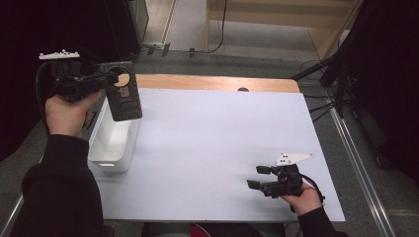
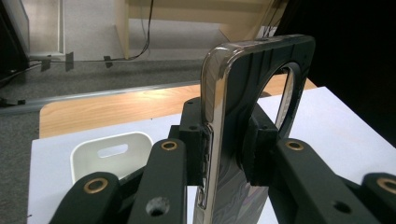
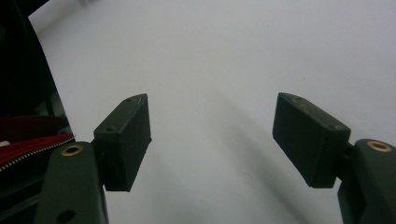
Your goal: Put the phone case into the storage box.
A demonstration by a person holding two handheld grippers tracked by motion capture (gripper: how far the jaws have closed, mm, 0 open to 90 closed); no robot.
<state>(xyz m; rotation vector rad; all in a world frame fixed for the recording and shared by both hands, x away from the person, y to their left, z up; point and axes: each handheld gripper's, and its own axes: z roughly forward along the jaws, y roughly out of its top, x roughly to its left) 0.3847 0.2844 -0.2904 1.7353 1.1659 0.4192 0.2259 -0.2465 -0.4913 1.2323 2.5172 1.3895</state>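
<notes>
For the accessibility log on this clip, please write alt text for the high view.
The left gripper holds a dark phone case with a round cutout in the air above a white bin at the left edge of a white-covered table. The right gripper, jaws apart and holding nothing, rests low near the table's front right.

A wooden table (image 1: 207, 82) carries a white sheet (image 1: 222, 148); a white bin (image 1: 112, 143) sits at its left edge.

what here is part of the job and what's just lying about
In the job, likely:
left gripper, shut on the phone case
white bin under the case
right gripper, open, low over the table

Lying about:
cables and stand on the floor
</notes>
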